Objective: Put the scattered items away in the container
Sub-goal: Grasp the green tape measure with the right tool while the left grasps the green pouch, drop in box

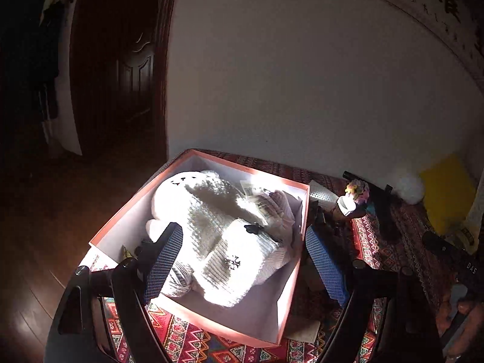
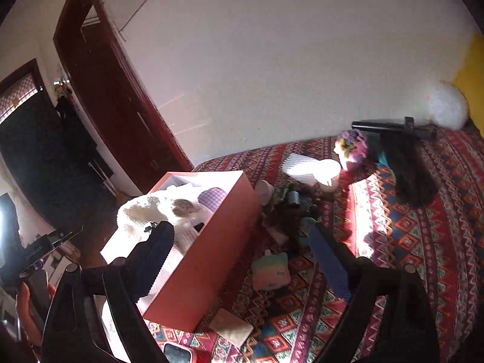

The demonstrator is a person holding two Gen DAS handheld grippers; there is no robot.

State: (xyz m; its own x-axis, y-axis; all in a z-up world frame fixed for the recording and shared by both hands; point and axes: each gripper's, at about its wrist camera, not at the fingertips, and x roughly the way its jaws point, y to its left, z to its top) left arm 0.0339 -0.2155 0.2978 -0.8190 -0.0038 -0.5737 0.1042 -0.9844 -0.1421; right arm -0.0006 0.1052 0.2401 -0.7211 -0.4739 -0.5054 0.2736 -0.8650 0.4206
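Both your grippers stand open and empty: left gripper [image 1: 245, 260] over the pink box [image 1: 290, 302], right gripper [image 2: 242, 260] beside it. The white knitted hats [image 1: 217, 220] already lie inside. Judged mid-task, between picks. Next, reach for the pastel pouch [image 2: 270, 270] on the patterned cloth [image 2: 423, 242].

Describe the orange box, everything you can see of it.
The orange box is a rectangular, lidless container that looks like cardboard, with orange outer walls and a pale lining. It sits upright near the edge of the patterned cloth. It is nearly full: a white knitted hat with a small stitched face lies on top, a grey yarn ball beside it. Neither gripper touches it.
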